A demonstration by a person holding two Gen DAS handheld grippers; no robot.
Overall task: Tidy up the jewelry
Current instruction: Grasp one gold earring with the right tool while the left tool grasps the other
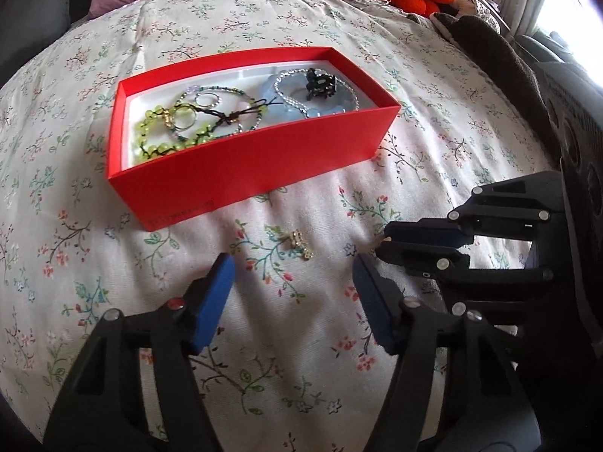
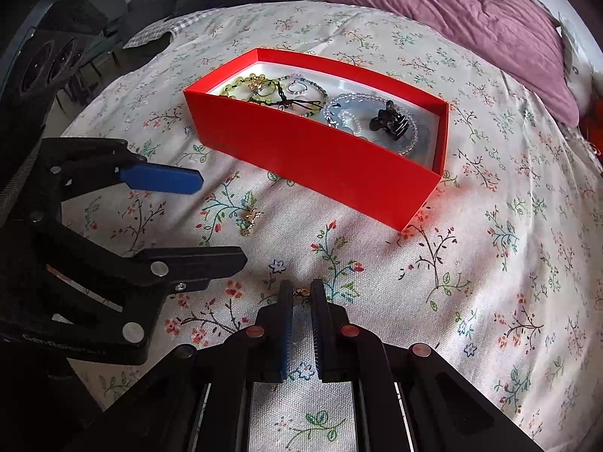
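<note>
1. The open red cardboard box (image 1: 248,165) sits on the floral-print bed cover (image 1: 301,339), already holding beaded bracelets, rings and a black claw hair clip (image 1: 319,84).
2. A small gold earring (image 1: 300,244) lies loose on the bed, just in front of the box.
3. The left gripper (image 1: 292,269) hovers near it, fingers spread wide and empty.
4. The right gripper (image 2: 301,295) has its fingers nearly closed, pinching a tiny gold piece (image 2: 301,293).
5. Next, I judge: carry that piece over the box and release, then lower the left fingers around the earring.
</note>
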